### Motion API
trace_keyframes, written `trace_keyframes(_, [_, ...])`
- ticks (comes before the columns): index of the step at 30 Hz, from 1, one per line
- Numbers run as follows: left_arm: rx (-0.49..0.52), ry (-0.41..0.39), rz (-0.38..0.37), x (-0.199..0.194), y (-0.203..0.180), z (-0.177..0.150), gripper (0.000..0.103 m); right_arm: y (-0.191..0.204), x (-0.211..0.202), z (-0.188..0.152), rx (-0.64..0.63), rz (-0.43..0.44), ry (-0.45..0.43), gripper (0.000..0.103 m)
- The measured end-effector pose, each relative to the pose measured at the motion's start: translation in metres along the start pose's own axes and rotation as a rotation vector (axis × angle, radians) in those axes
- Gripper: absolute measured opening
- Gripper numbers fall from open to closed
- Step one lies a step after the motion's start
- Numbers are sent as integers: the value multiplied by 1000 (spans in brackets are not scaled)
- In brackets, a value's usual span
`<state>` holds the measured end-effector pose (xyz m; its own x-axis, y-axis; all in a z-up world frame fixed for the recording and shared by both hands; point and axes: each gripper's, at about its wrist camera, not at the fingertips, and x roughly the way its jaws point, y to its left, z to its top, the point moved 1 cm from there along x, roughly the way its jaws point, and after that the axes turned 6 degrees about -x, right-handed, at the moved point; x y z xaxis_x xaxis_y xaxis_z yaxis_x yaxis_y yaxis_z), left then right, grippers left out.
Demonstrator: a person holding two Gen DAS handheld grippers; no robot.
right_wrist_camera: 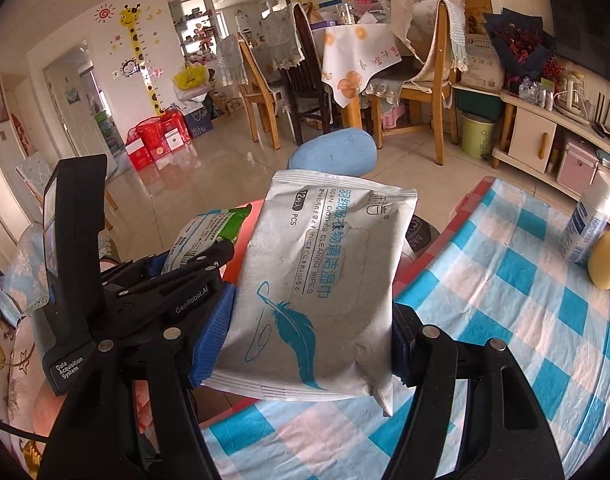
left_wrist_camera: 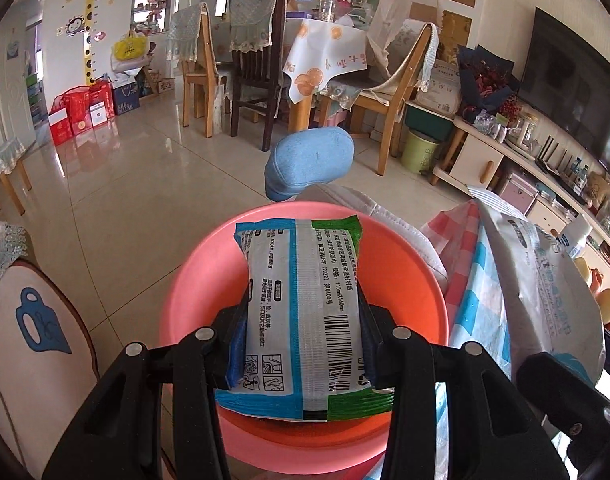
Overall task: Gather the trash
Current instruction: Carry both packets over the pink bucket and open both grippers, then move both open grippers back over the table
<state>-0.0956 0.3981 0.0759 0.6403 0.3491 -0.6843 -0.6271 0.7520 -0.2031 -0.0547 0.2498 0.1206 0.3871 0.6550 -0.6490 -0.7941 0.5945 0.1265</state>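
My left gripper is shut on a blue, white and green wipes packet, held flat above a pink plastic basin. In the right wrist view my right gripper is shut on a silver cleaning-wipes pack with a teal feather print. That same view shows the left gripper just to the left, with its green-edged packet over the pink basin. The silver pack also shows at the right of the left wrist view.
A table with a blue, pink and white checked cloth carries a white bottle and a yellow fruit. A blue cushioned seat stands beyond the basin. Dining chairs, a table and a green bin stand further back on the tiled floor.
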Motion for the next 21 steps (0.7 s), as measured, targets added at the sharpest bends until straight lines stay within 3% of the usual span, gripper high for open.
trace_keyframes(3, [-31,20,11,6,9,1,46,5,16,6,-15,2,8,68])
trace_keyframes(6, [-86,21,42,11,23,5,55,6,32,10,-7,40,16,72])
trace_keyframes(8, [-112,15,48,12,28,6,77,5,42,10,6,47,30,73])
trace_keyframes(12, [-117,9,59,13,31,7,81,4,44,4,23,46,18,80])
trace_keyframes(14, [-120,6,55,12,31,7,90,1,38,1,34,27,-3,82])
trace_keyframes(21, [-90,-75,16,-3,19,10,94,-16,10,-16,50,-93,-45,88])
